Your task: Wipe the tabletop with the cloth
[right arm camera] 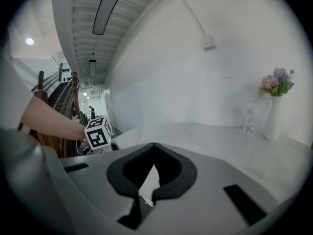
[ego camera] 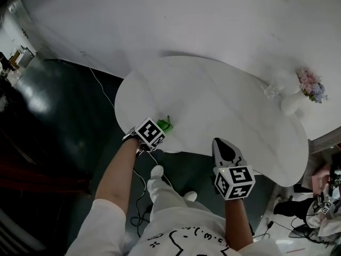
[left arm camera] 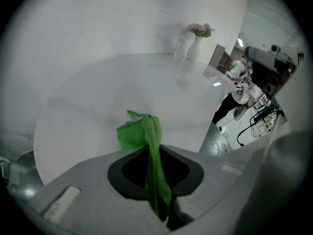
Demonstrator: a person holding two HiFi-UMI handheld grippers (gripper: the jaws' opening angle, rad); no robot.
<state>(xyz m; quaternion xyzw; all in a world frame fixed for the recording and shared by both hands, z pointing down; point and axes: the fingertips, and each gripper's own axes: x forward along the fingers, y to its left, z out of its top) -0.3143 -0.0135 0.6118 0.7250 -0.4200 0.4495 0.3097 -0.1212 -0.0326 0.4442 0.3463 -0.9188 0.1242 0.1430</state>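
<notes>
A green cloth [left arm camera: 142, 133] is pinched between the jaws of my left gripper [left arm camera: 155, 153], its free end sticking out over the white tabletop [left arm camera: 122, 87]. In the head view the left gripper [ego camera: 158, 129] is at the table's near left edge with the cloth [ego camera: 165, 125] showing past its marker cube. My right gripper [ego camera: 224, 147] hovers at the table's [ego camera: 213, 100] near edge, jaws shut with nothing between them. From the right gripper view [right arm camera: 153, 156] the left gripper's cube [right arm camera: 98, 132] is at the left.
A white vase with pink and blue flowers [ego camera: 301, 92] and a clear glass [ego camera: 272, 91] stand at the table's far right. A white wall runs behind the table. Dark floor with cables [ego camera: 141, 196] lies below the near edge, and cluttered gear [ego camera: 325, 201] sits at the right.
</notes>
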